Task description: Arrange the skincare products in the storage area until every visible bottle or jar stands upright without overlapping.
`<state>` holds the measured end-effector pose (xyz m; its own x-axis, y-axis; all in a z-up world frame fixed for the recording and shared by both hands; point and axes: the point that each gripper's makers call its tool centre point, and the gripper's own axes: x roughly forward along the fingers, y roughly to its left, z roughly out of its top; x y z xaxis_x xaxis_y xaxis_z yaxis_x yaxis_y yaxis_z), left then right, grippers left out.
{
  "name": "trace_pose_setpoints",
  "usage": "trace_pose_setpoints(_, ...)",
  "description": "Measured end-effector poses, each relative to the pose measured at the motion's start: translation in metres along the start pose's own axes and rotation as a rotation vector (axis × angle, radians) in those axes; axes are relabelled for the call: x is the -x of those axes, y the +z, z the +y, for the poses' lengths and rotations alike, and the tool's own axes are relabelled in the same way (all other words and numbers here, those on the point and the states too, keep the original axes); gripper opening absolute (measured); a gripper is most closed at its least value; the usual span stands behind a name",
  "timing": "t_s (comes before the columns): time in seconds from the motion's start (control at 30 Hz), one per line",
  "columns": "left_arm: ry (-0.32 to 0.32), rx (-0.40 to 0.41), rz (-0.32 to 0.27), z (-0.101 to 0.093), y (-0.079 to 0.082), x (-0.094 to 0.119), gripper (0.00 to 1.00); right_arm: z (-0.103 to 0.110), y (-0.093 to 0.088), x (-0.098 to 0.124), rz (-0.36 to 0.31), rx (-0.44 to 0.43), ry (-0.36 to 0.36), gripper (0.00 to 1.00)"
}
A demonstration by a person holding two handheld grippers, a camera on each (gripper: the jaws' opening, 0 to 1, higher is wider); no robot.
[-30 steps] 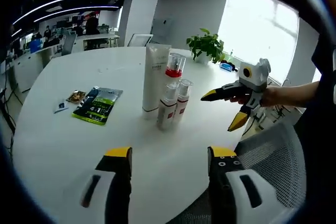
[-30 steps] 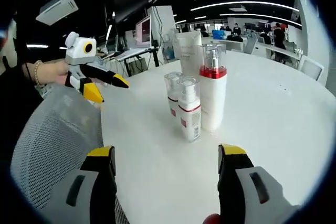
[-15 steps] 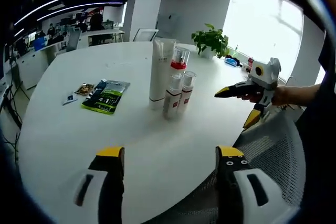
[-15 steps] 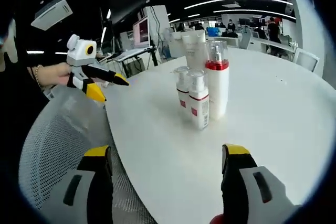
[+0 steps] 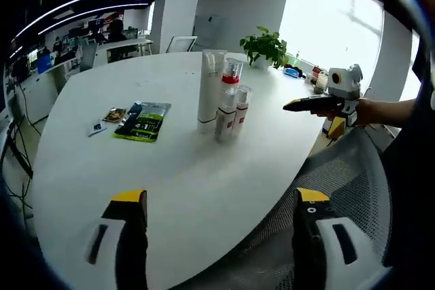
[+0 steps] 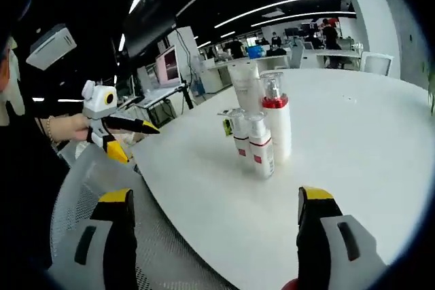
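Green packet [image 5: 144,120] shows clearly from the left; four bottles [image 6: 262,134] upright on counter [image 5: 183,168]; both grippers' fingers spread, empty.

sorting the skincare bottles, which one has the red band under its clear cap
The taller pump bottle beside the big white tube; the two small bottles in front carry only small red labels.

An open-plan office: rows of desks [image 6: 319,56], monitors [image 6: 167,67], strip ceiling lights [image 6: 282,6].

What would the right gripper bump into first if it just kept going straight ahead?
Probably the small pump bottle at the front of the bottle cluster; the right gripper points along the white table toward it, though depth is hard to judge.
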<state>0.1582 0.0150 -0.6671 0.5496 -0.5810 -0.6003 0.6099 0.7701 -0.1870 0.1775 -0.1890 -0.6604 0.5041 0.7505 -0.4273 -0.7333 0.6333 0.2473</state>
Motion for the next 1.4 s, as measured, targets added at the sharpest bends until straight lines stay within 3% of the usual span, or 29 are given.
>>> trace_pose_setpoints(0.33,-0.009,0.026,-0.027,0.011,-0.001,0.007,0.83,-0.013,-0.008,-0.002,0.042,0.008,-0.06,1.0)
trace_pose_setpoints(0.83,-0.027,0.029,-0.006,0.017,-0.004,0.008,0.82,-0.019,-0.015,-0.006,0.06,-0.004,-0.078,1.0)
trace_pose_setpoints(1.4,-0.073,0.001,0.021,0.03,0.006,-0.002,0.8,-0.023,-0.019,-0.011,0.101,0.034,-0.135,1.0)
